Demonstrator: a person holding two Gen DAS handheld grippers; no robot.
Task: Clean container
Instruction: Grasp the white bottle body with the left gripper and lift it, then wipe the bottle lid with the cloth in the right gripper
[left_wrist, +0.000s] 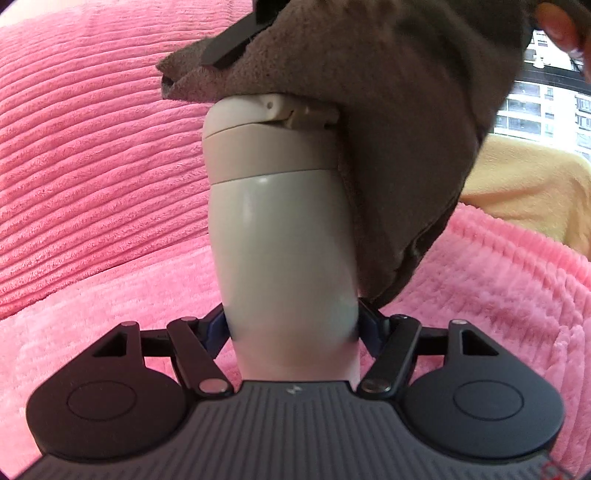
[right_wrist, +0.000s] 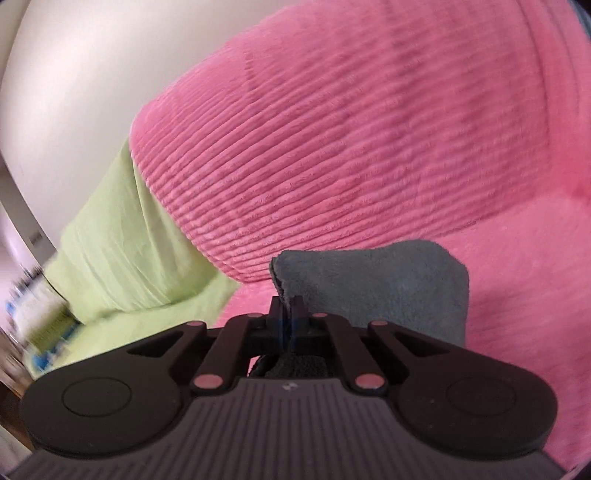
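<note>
While the left gripper (left_wrist: 291, 328) clamps the base of the beige flask (left_wrist: 284, 236), the flask points to twelve o'clock, its lid (left_wrist: 269, 110) touching a grey cloth (left_wrist: 388, 110) draped from twelve to three o'clock. The right gripper (right_wrist: 290, 314) is closed on that cloth (right_wrist: 376, 284), over the pink ribbed cushion (right_wrist: 351, 129).

Bottle top (left_wrist: 271, 107) — hidden under cloth (left_wrist: 388, 110)

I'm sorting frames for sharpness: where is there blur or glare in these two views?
Left wrist view: the bottle is mostly sharp, with soft glare under its cap and smearing near its base; the window is blown out. Right wrist view: the left edge is motion-blurred, the cloth fairly sharp.
</note>
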